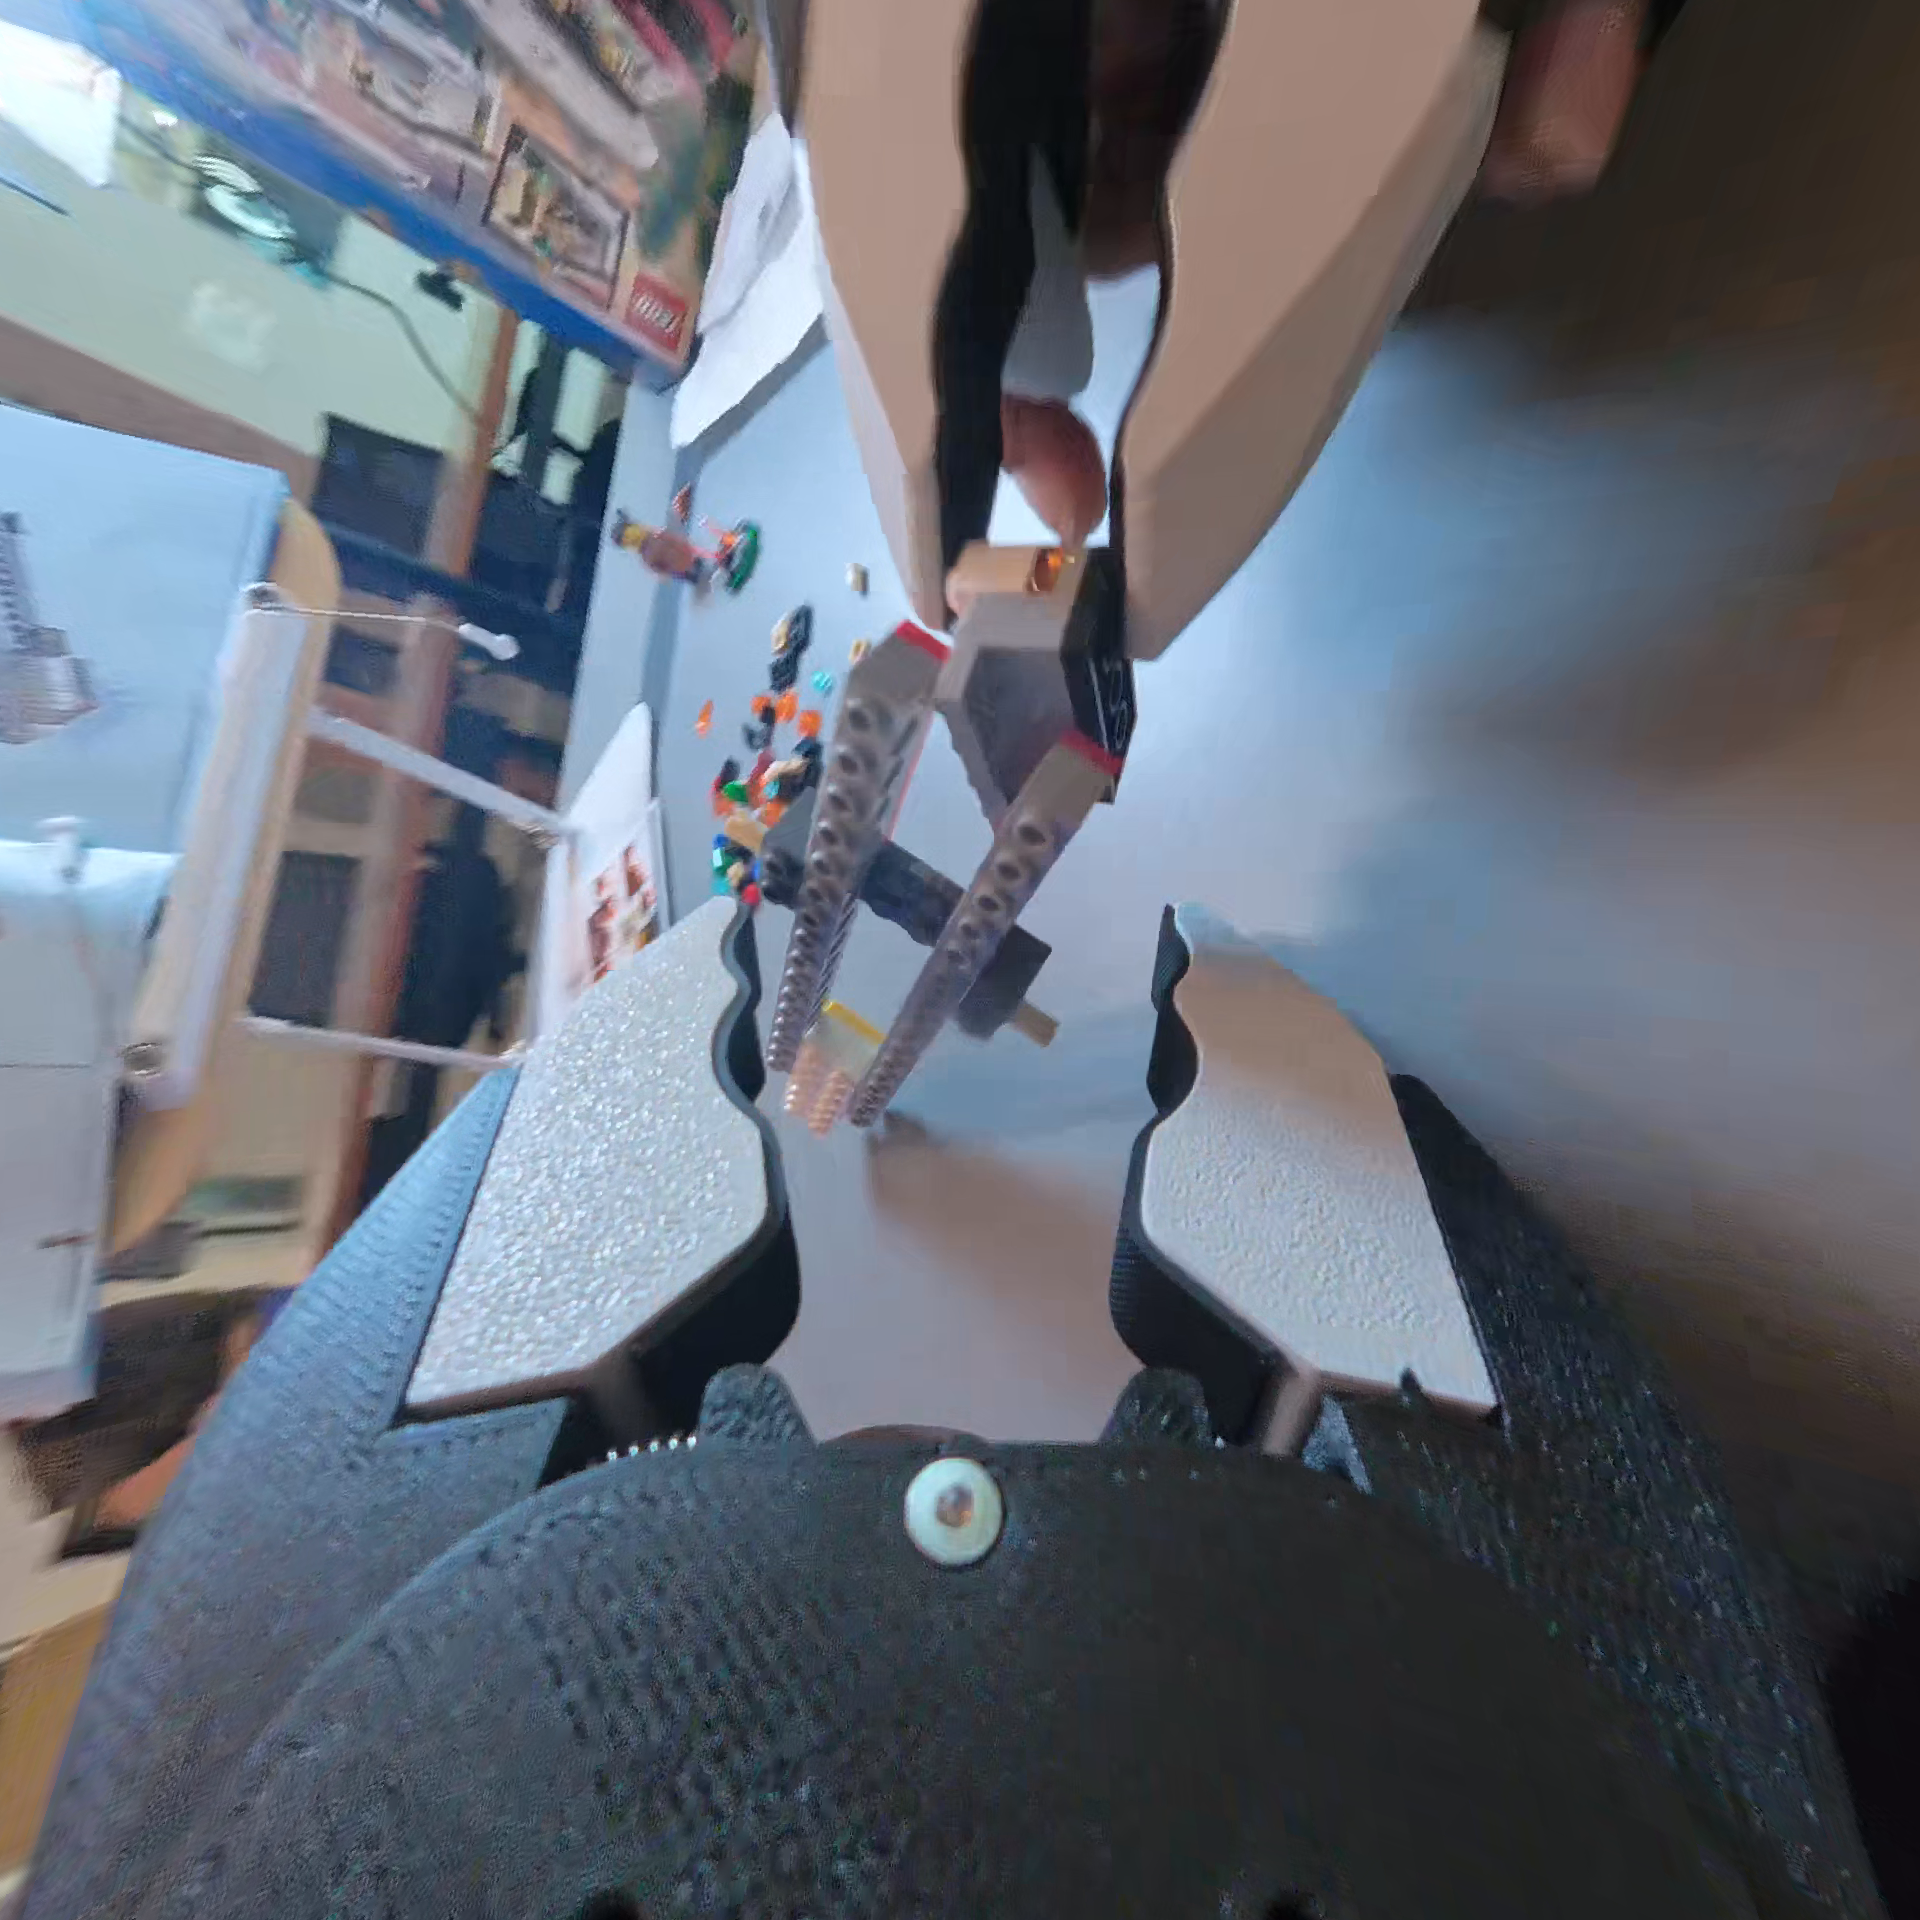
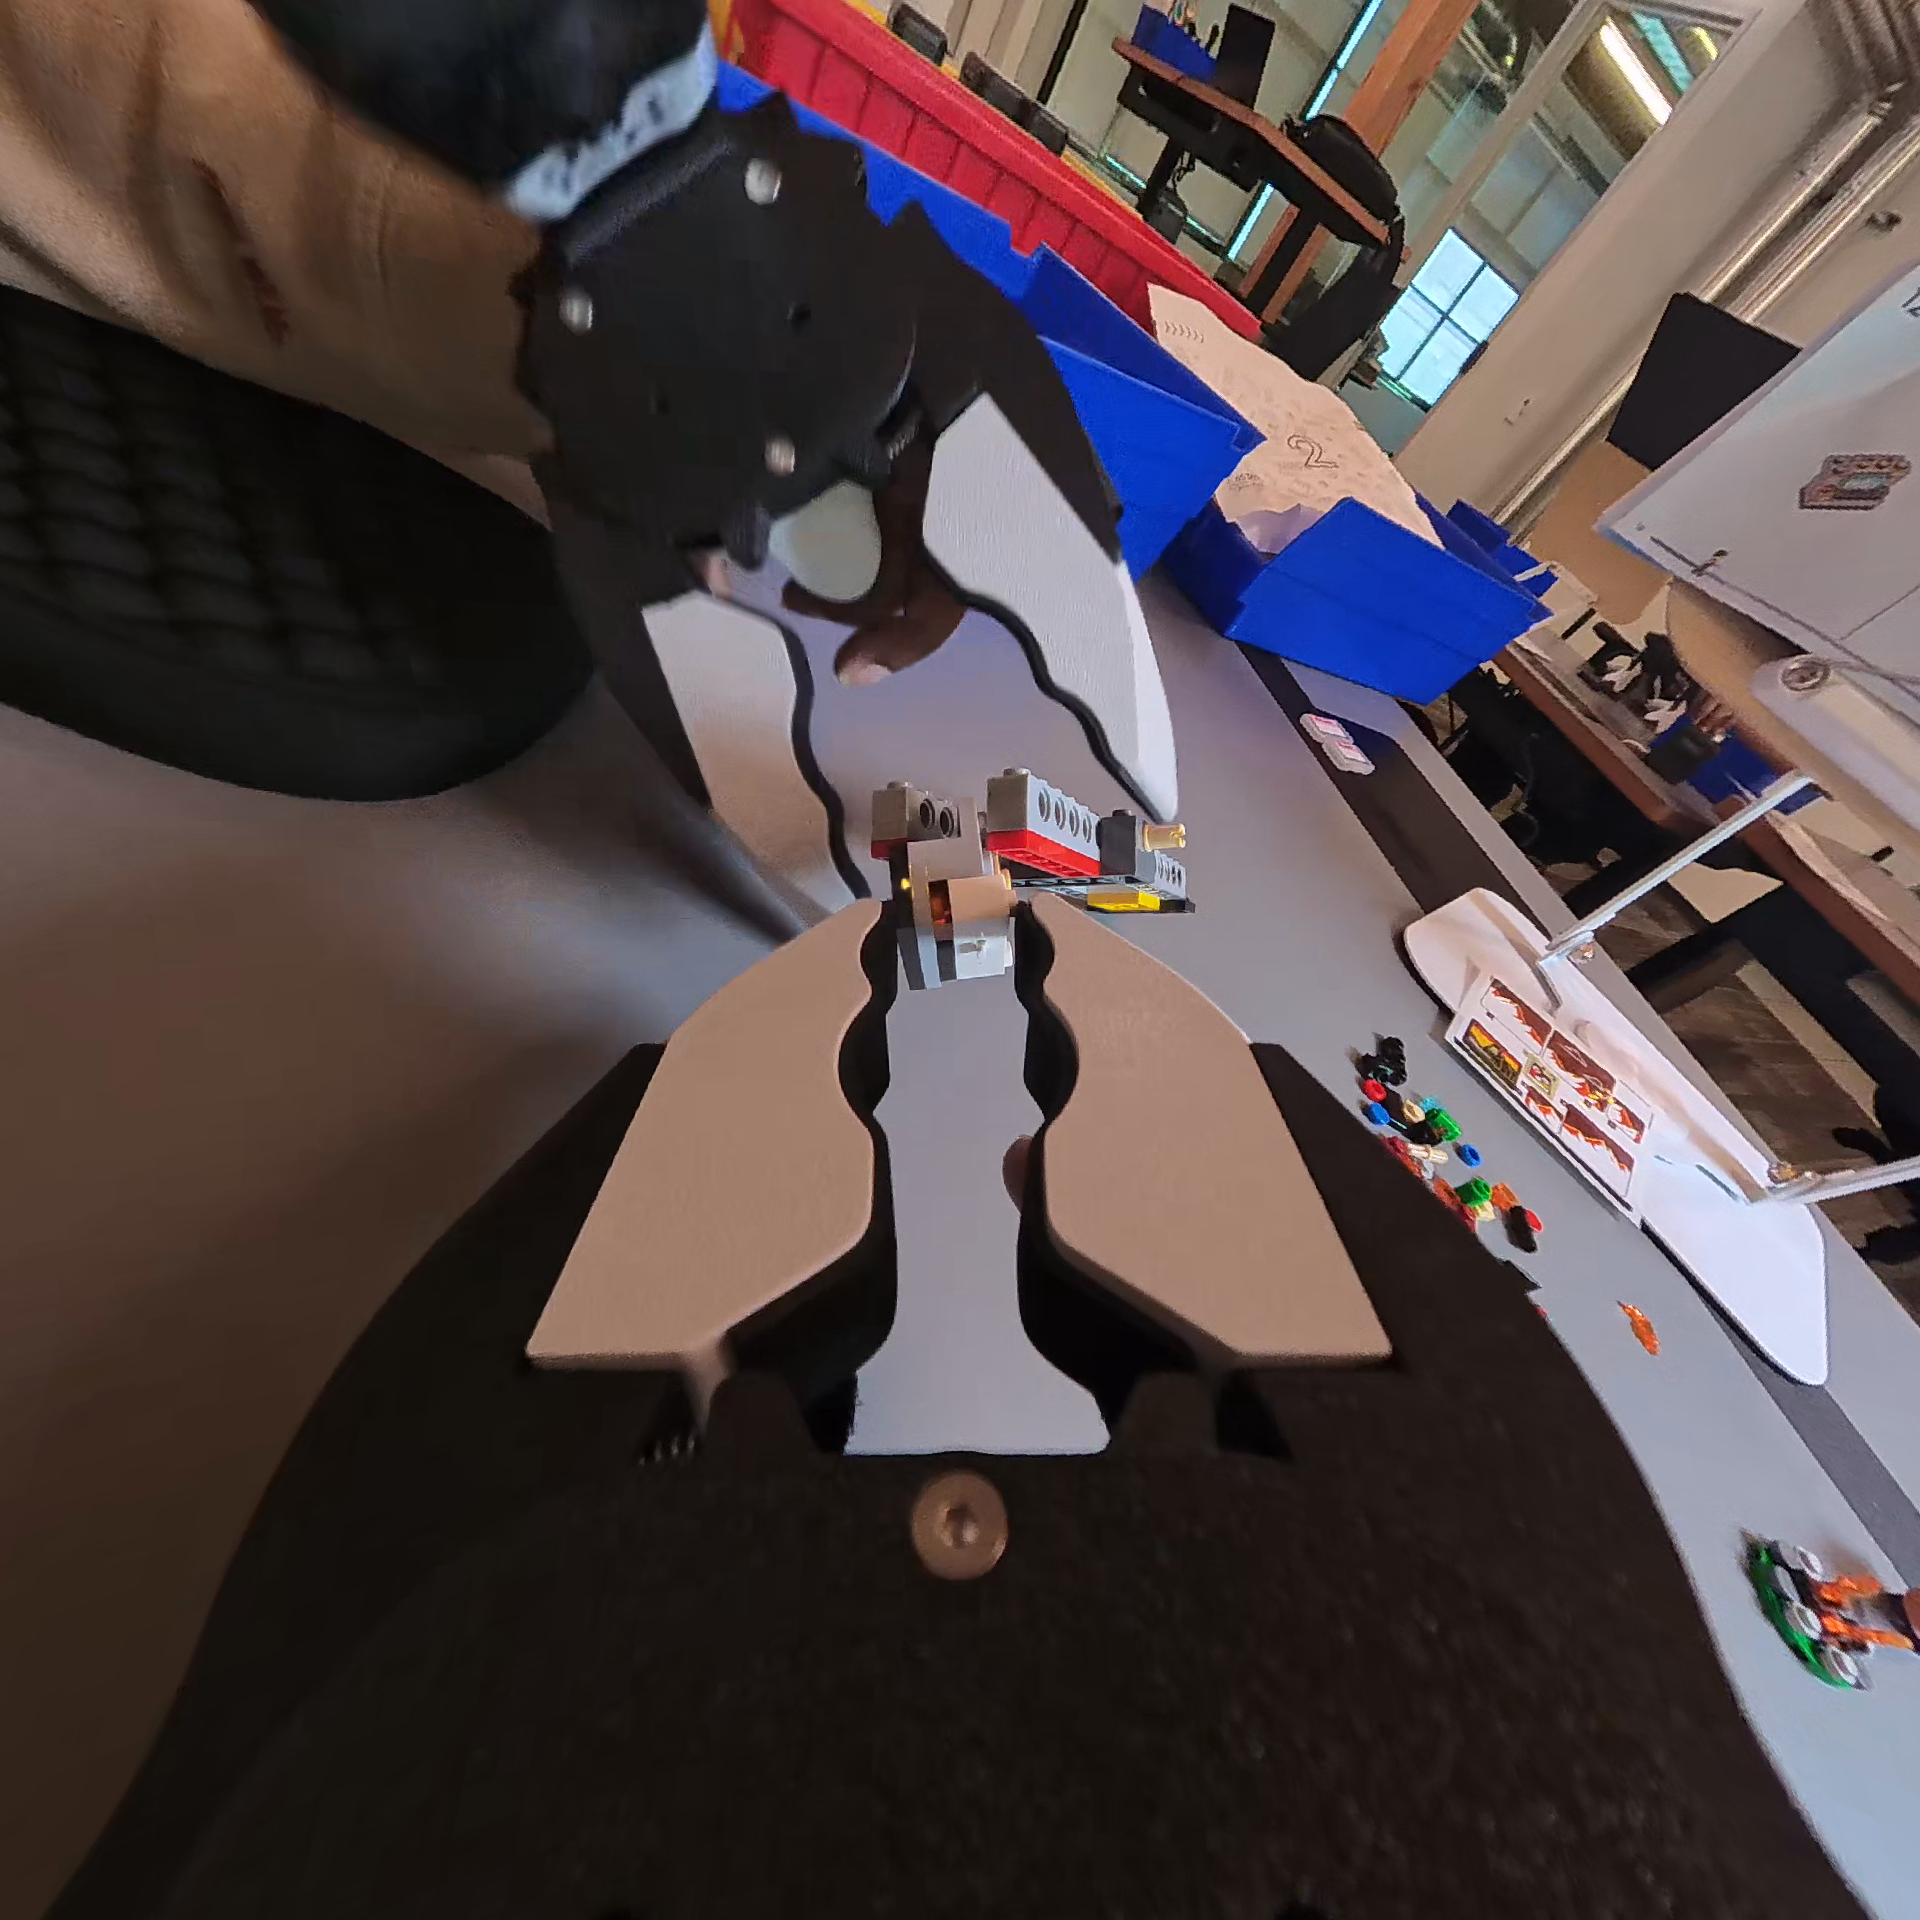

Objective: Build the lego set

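Observation:
A lego assembly [image 1: 914, 862] of two long grey holed beams, black cross pieces, red ends and a yellow tile hangs just above the grey table [image 1: 1403, 727]. My right gripper [image 1: 1034, 623] comes in from the top of the left wrist view and is shut on the assembly's far end. In the right wrist view, my right gripper [image 2: 956, 920] pinches the small grey end block of the assembly [image 2: 1039, 831]. My left gripper [image 1: 951, 920] is open, with its fingers either side of the assembly's near end and not touching it. It faces me in the right wrist view [image 2: 1008, 852].
A pile of small loose pieces [image 2: 1444, 1153] lies to the right, also seen in the left wrist view [image 1: 769, 769]. A small orange and green build [image 2: 1829, 1621] lies nearer. An instruction booklet on a white stand [image 2: 1548, 1101] and blue bins [image 2: 1351, 582] stand beyond.

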Demonstrator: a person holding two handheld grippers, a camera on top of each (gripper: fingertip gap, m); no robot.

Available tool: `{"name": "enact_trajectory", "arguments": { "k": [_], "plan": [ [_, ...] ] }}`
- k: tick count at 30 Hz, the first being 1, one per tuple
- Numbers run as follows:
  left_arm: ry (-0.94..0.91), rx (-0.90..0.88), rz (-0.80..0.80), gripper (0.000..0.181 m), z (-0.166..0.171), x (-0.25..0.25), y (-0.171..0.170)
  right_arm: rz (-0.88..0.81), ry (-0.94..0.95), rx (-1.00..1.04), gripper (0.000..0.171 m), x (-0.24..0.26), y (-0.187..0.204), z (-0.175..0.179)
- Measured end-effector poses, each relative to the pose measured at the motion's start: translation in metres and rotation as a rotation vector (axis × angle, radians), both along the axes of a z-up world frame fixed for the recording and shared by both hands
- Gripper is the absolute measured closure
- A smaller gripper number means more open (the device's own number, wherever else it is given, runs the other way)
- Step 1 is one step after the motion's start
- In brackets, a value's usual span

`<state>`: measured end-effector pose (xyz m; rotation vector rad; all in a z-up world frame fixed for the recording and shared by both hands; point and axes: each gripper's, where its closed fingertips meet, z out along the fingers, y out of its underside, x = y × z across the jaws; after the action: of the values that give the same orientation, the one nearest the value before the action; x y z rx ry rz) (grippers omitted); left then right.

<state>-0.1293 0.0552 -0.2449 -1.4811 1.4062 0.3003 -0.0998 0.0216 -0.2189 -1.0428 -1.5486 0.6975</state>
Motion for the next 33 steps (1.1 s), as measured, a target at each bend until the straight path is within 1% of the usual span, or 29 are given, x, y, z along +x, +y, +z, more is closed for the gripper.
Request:
{"name": "enact_trajectory", "arguments": {
  "k": [1, 4, 8, 9, 12, 14, 17, 20, 27, 30, 33],
  "plan": [
    [0.02, 0.034, 0.018, 0.107, -0.005, 0.0, 0.005, 0.0, 0.003, -0.006, 0.15, -0.001, 0.0, 0.001],
    [0.031, 0.114, 0.066, 0.12, -0.008, 0.001, 0.018, 0.002, 0.016, -0.031, 0.15, -0.002, 0.001, 0.003],
    [-0.019, 0.217, 0.076, 0.164, 0.01, 0.0, 0.024, 0.013, 0.023, -0.05, 0.15, -0.002, -0.003, 0.005],
    [-0.035, 0.216, 0.066, 0.165, 0.013, 0.0, 0.023, 0.018, 0.028, -0.048, 0.15, -0.001, -0.003, 0.008],
    [-0.102, 0.17, 0.072, 0.166, 0.016, -0.003, 0.019, 0.07, 0.031, -0.044, 0.15, 0.007, -0.009, 0.019],
    [-0.135, 0.134, 0.055, 0.166, 0.019, 0.0, 0.015, 0.088, 0.018, 0.009, 0.15, 0.016, -0.008, 0.027],
    [-0.147, 0.08, 0.0, 0.166, 0.021, 0.009, 0.005, 0.068, 0.0, 0.085, 0.15, 0.029, 0.0, 0.04],
    [-0.147, 0.053, -0.041, 0.166, 0.022, 0.019, -0.004, 0.049, -0.013, 0.108, 0.15, 0.034, 0.005, 0.051],
    [-0.146, 0.034, -0.093, 0.166, 0.025, 0.039, -0.017, 0.092, -0.117, 0.245, 0.15, 0.024, -0.018, 0.041],
    [-0.157, 0.043, -0.098, 0.165, 0.027, 0.039, -0.018, 0.085, -0.127, 0.272, 0.15, 0.024, -0.018, 0.042],
    [-0.176, 0.066, -0.105, 0.159, 0.033, 0.042, -0.019, 0.079, -0.128, 0.275, 0.15, 0.026, -0.017, 0.043]
  ]
}}
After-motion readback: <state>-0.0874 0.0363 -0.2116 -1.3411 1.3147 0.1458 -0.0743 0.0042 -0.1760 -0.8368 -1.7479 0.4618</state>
